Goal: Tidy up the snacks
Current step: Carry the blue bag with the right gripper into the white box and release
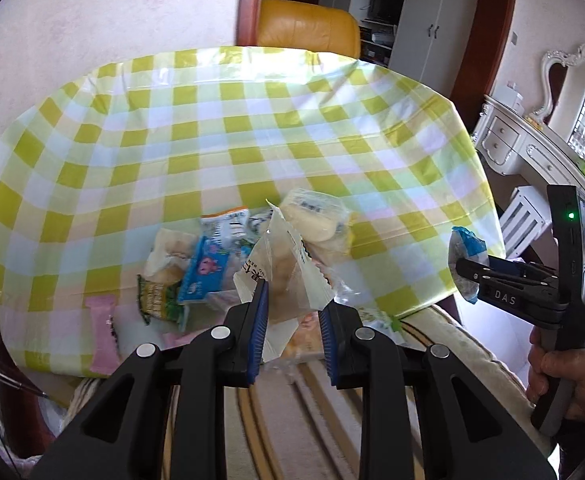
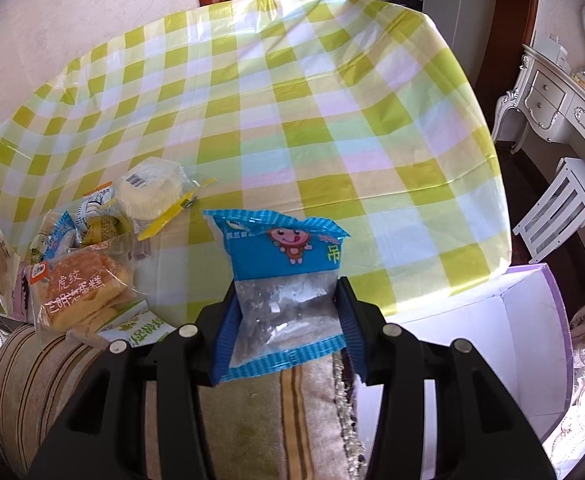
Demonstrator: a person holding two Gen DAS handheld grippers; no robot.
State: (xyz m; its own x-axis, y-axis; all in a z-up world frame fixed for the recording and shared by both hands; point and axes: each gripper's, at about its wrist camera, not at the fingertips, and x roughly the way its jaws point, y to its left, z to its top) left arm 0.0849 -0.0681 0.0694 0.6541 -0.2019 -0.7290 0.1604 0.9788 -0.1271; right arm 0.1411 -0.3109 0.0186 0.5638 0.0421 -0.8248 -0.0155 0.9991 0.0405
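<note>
Left jaws clamp white packet (image 1: 280, 276), right jaws clamp blue packet (image 2: 288, 280), contents blurred

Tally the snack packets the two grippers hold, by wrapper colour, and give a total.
blue packet, in the right gripper: 1
white packet, in the left gripper: 1
Total: 2

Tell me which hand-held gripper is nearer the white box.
Right. The right hand-held gripper, holding a blue packet, is beside the white box; the left hand-held gripper is over the snack pile.
</note>
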